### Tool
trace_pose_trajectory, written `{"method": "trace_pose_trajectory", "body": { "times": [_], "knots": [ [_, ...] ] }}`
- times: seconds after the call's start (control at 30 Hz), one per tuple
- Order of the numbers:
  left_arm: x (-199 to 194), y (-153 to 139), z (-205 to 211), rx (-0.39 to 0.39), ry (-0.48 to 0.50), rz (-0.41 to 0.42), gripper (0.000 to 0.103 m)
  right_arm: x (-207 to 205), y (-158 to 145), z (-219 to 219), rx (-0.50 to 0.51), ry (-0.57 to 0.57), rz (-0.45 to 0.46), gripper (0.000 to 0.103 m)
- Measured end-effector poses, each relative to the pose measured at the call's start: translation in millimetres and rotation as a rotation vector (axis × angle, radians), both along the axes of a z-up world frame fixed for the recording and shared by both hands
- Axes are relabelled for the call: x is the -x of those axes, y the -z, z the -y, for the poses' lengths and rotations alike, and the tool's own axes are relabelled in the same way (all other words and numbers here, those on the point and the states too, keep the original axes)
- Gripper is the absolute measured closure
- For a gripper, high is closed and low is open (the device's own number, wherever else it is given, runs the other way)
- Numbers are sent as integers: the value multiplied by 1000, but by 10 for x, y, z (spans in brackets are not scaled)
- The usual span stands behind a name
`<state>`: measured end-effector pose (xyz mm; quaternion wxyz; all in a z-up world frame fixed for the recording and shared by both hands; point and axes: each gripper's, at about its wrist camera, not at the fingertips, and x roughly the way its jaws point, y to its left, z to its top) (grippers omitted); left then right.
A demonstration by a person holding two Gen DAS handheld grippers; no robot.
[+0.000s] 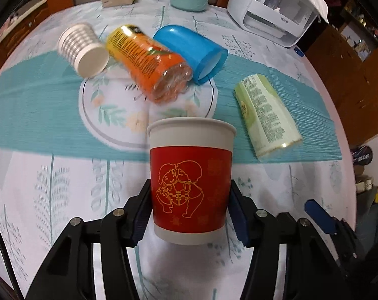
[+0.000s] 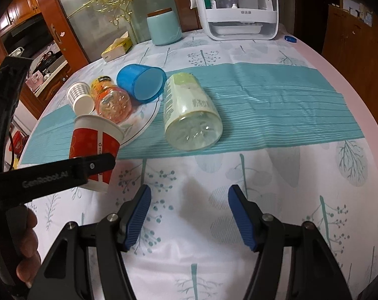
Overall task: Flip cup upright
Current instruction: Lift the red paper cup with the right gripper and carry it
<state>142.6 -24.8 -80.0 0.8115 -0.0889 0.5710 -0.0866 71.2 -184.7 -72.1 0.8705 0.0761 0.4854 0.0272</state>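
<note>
Red paper cup [image 1: 191, 187] mouth-up in left claw [image 1: 190, 215], right claw [image 2: 189, 215] wide open, empty

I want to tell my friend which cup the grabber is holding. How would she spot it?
Find the teal runner across the round table, with a flowered plate on it. Just in front, the left gripper is squeezing a paper cup, mouth up. It is the only cup with a red band and gold cartoon drawing.

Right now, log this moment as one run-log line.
left gripper: shut on red paper cup, mouth up, off the table | right gripper: open, empty | blue cup: on its side
</note>
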Motion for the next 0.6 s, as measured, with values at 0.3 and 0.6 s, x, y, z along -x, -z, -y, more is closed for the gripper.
{"method": "trace_pose_trajectory", "body": {
  "times": [0.3,0.6],
  "knots": [
    [534,55,-99,39,-39,-23,48,273,-21,5,-14,-15,-6,39],
    [794,227,-10,28,-33,-57,47,461,36,-4,-1,-23,-25,39]
  ]
}}
